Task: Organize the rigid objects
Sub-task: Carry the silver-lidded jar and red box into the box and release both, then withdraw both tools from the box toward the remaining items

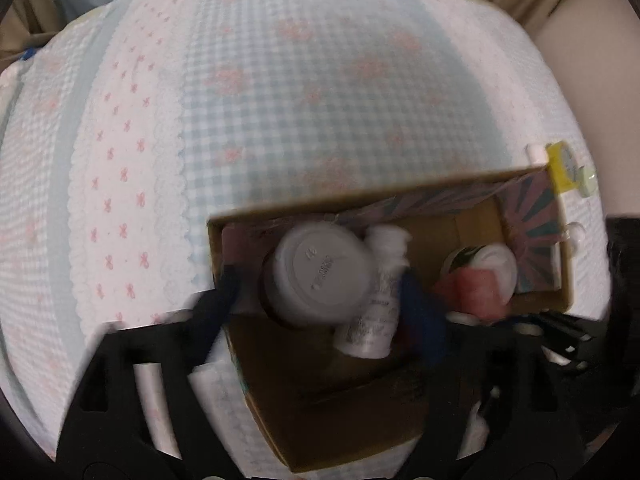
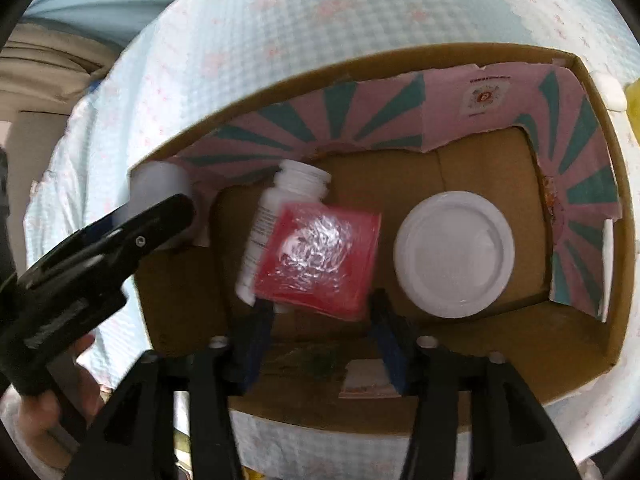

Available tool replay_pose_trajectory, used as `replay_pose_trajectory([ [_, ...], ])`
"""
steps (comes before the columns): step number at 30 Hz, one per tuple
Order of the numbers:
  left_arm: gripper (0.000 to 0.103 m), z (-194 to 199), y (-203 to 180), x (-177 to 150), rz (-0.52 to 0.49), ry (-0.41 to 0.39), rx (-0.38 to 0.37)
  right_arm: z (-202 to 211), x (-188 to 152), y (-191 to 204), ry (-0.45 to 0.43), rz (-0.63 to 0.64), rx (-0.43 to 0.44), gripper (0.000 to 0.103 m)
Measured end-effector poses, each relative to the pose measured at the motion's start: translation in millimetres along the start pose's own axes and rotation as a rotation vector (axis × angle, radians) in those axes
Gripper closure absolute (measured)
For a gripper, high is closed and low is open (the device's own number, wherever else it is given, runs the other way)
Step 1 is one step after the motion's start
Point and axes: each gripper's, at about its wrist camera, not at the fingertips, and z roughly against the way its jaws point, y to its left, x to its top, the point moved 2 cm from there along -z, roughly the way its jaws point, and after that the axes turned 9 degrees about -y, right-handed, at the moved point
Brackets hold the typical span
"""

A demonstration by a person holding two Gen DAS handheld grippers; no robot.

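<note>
Inside box (image 2: 624,240), bottle (image 2: 264,232) lying, mouth up-frame.

cardboard box (image 1: 320,408), grey-lidded jar (image 1: 320,272), white bottle (image 1: 376,312)

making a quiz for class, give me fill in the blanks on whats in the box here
1. The bottles sit inside a cardboard ____.
2. The packet lying partly over the small bottle is ____ in colour.
3. The lid of the jar right of the packet is ____.
4. The right gripper is ____, gripping nothing.

Missing words: box; red; white; open
</note>
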Motion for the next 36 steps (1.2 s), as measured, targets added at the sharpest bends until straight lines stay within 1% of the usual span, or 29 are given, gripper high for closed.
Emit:
replay_pose_trajectory([
  [1,0.0,5,-2,3,0.0,-0.017,-0.011,3,-2,0,-0.014,0.003,0.003,0.015],
  [2,0.0,7,-3,5,-0.006,-0.025,0.001,5,-5,-1,-0.022,0.004,0.004,0.0],
  [4,0.0,9,-4,6,-0.01,-0.026,0.006,10,-11,-2,-0.027,0.012,0.027,0.0],
  [7,0.0,16,-1,3,0.014,-0.037,0.0,17,-20,-3,-0.037,0.028,0.026,0.0],
  [11,0.0,29,4,-2,0.041,-0.055,0.012,31,-23,1,-0.084,0.057,0.033,0.0],
  [16,0.0,56,5,-8,0.063,-0.086,0.03,49,-27,0,-0.131,0.074,0.04,0.0],
  [23,0.0,103,-5,-18,0.058,-0.142,0.054,90,-38,13,-0.199,0.138,0.022,0.0],
  [25,0.0,119,-10,-22,0.058,-0.164,0.054,106,-44,14,-0.218,0.155,0.011,0.0],
  [30,0.0,154,-36,-29,0.004,-0.205,0.111,141,-55,11,-0.252,0.179,-0.034,0.0],
  [33,0.0,172,-57,-33,-0.027,-0.233,0.113,166,-66,-1,-0.268,0.179,-0.065,0.0],
  [36,0.0,185,-78,-36,-0.033,-0.255,0.099,191,-71,-17,-0.29,0.173,-0.085,0.0],
])
